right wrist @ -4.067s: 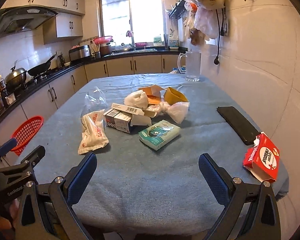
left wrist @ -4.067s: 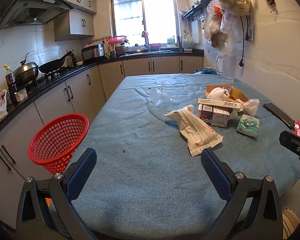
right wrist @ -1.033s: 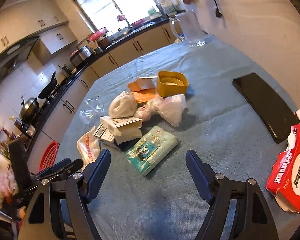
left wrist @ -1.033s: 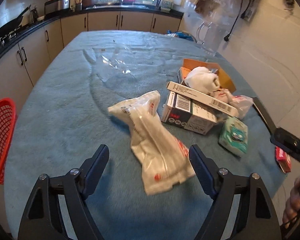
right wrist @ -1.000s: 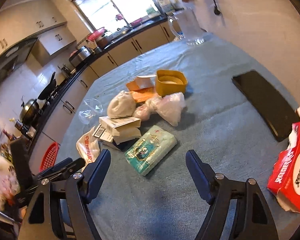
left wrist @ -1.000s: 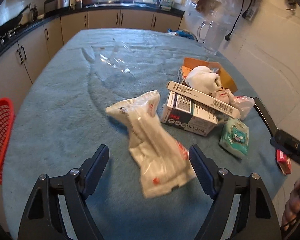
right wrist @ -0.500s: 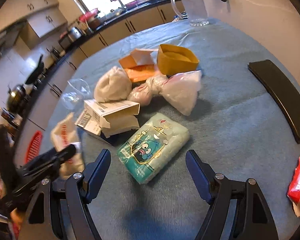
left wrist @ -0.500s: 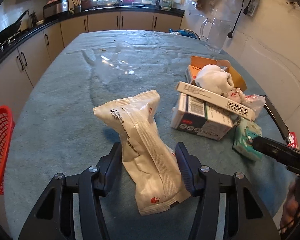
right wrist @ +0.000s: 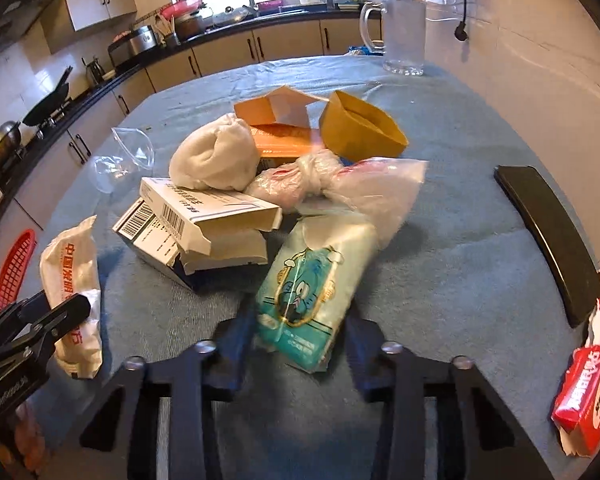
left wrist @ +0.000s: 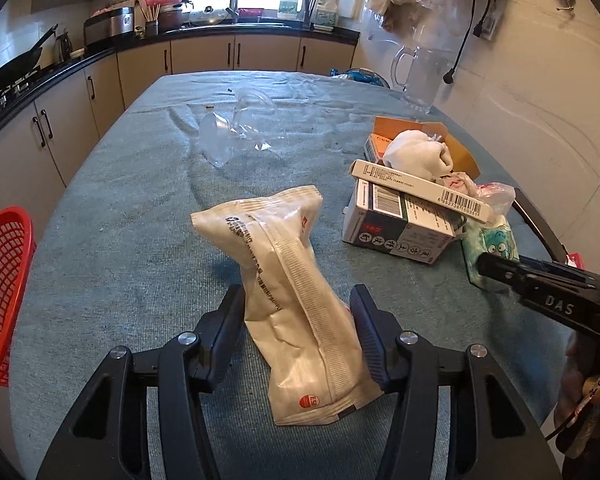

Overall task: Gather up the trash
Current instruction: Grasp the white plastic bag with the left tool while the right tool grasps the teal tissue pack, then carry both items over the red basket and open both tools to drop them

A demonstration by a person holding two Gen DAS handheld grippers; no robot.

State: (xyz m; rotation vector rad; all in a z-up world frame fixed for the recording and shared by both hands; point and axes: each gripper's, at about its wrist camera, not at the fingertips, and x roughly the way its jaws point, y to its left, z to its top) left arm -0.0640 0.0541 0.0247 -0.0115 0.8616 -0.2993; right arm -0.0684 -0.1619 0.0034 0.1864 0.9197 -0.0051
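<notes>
So my left claw (left wrist: 298, 312) is clamped on the crinkly white plastic food bag with black print (left wrist: 288, 292), both blue pads pressed into its sides around the middle, and the far end of the bag sticks up and away from me, lifted off the blue-green cloth-covered table (left wrist: 132, 240). My right claw (right wrist: 300, 334) has its pads on either side of the teal tissue pack with the cartoon on it (right wrist: 312, 284); that view is blurry but the pack sits between the fingers and looks pinched, tilted up toward the pile. Straight ahead of the right claw, touching the pack's far end, is the heap: stacked white cardboard boxes with barcodes (right wrist: 196, 220), a white crumpled wad (right wrist: 216, 156) on top of them, a knotted clear plastic bag (right wrist: 340, 184), an open orange cardboard box (right wrist: 280, 128) and a mustard-yellow paper bowl (right wrist: 360, 128) behind. A clear plastic cup lying on its side (left wrist: 236, 132) is further ahead of the left claw. The red mesh plastic basket (left wrist: 0, 280) sits off the table edge to the left of my left claw. To the right of my right claw there's a flat black slab (right wrist: 548, 232) and, nearer me, a torn red-and-white carton (right wrist: 588, 380).
</notes>
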